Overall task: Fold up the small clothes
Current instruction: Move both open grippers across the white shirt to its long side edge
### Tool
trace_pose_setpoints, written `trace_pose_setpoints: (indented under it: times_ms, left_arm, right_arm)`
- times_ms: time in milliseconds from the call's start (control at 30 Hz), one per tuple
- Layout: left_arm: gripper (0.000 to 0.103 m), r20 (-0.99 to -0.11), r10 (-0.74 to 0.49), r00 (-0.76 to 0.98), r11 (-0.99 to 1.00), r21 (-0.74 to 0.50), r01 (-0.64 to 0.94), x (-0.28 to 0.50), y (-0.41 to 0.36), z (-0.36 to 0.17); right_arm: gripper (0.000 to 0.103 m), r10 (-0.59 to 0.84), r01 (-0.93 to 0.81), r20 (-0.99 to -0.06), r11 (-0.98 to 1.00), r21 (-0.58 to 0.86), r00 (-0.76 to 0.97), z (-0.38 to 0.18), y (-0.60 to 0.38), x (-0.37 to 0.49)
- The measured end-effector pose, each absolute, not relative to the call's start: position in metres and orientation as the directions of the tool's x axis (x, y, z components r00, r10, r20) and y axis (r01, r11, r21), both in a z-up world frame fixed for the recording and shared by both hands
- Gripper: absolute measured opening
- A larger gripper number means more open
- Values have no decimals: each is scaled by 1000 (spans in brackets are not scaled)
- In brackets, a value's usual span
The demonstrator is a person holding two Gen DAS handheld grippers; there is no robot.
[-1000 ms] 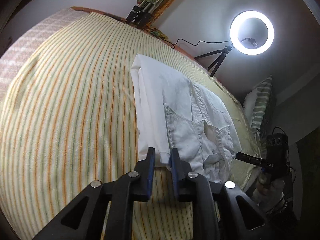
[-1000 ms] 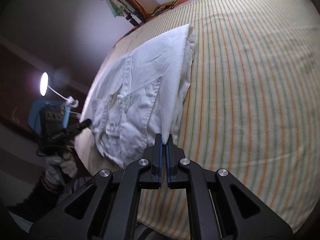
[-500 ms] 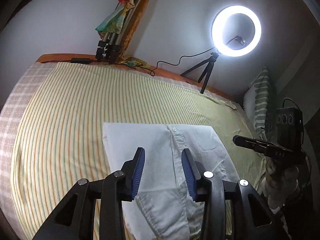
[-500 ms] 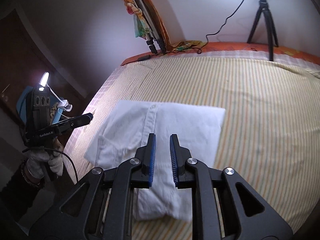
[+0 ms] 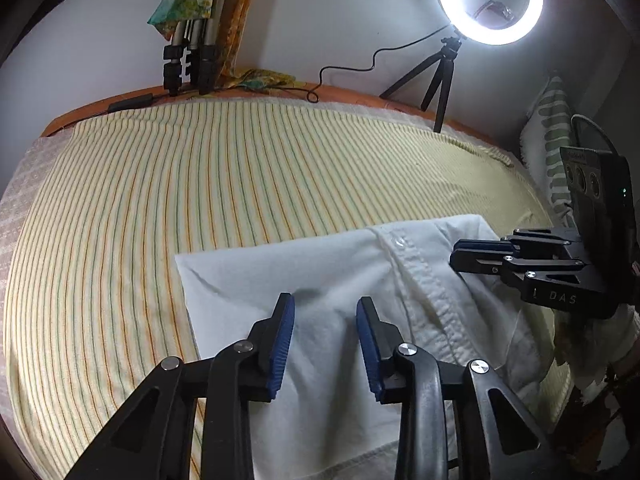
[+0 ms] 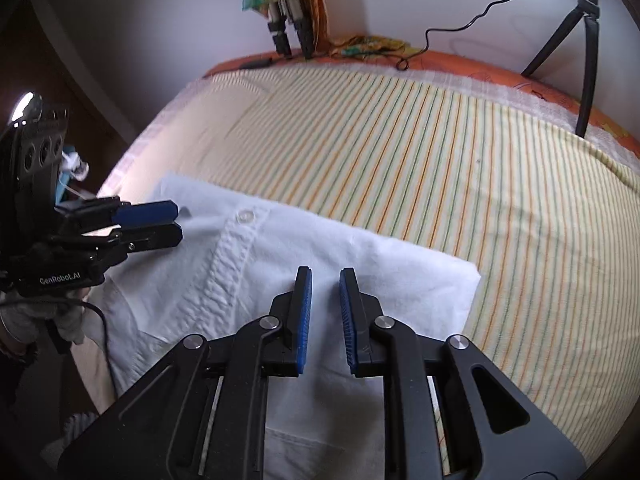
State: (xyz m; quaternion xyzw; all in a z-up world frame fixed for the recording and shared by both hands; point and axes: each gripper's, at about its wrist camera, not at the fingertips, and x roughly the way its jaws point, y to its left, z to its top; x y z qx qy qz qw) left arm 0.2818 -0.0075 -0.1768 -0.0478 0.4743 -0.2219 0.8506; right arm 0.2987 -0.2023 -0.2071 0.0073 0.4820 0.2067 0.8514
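A small white garment with a buttoned waistband lies folded flat on the striped bed; it also shows in the right wrist view. My left gripper hovers over its left half, jaws open and empty. It shows at the left in the right wrist view. My right gripper hovers over the garment's right half, jaws a little apart and empty. It shows at the right in the left wrist view.
The yellow striped sheet covers the bed. A lit ring light on a tripod stands at the far edge. Folded tripods lean on the wall. A striped pillow is at the far right.
Both grippers let go of the folded garment edge, opened and pulled back over it. The garment now lies flat, folded over.
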Motion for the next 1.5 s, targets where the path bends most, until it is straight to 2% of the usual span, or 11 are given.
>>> trace_pose_setpoints:
  times_ms: [200, 300, 400, 567, 700, 833, 1000, 1100, 1267, 1433, 1500]
  left_arm:
    - [30, -772, -423, 476, 895, -272, 354, 274, -4, -179]
    - [30, -743, -435, 508, 895, -293, 336, 267, 7, -165]
    - [30, -716, -454, 530, 890, -334, 312, 258, 22, -151]
    - [30, -712, -443, 545, 896, -332, 295, 240, 33, -148]
    - [30, -741, -413, 530, 911, -330, 248, 237, 40, -168]
    - [39, -756, -379, 534, 924, -283, 255, 234, 39, -188]
    - [41, -761, -367, 535, 929, -275, 247, 233, 45, -182]
    - [37, -746, -366, 556, 930, -277, 240, 222, 53, -169]
    - [36, -704, -427, 568, 903, -363, 229, 200, 66, -152]
    - [36, -740, -400, 541, 917, -316, 244, 185, 60, -164]
    - [36, -748, -402, 527, 915, -334, 225, 182, 63, -174]
  right_arm:
    - [15, 379, -352, -825, 906, 236, 420, -209, -205, 301]
    - [16, 416, -347, -789, 897, 274, 452, -192, -220, 293]
    - [20, 430, -284, -755, 901, 327, 495, -184, -246, 288]
    - [20, 442, -226, -747, 897, 381, 497, -192, -269, 289]
    - [20, 406, -225, -778, 914, 338, 479, -205, -263, 291]
    - [20, 352, -231, -805, 934, 271, 477, -222, -254, 292]
    - [20, 294, -209, -820, 954, 216, 491, -209, -259, 288]
    - [21, 339, -211, -786, 940, 267, 517, -191, -270, 270]
    - [22, 434, -286, -744, 900, 330, 508, -174, -265, 224]
    - [22, 453, -307, -754, 889, 340, 475, -186, -255, 194]
    - [22, 453, -292, -760, 889, 351, 465, -195, -254, 188]
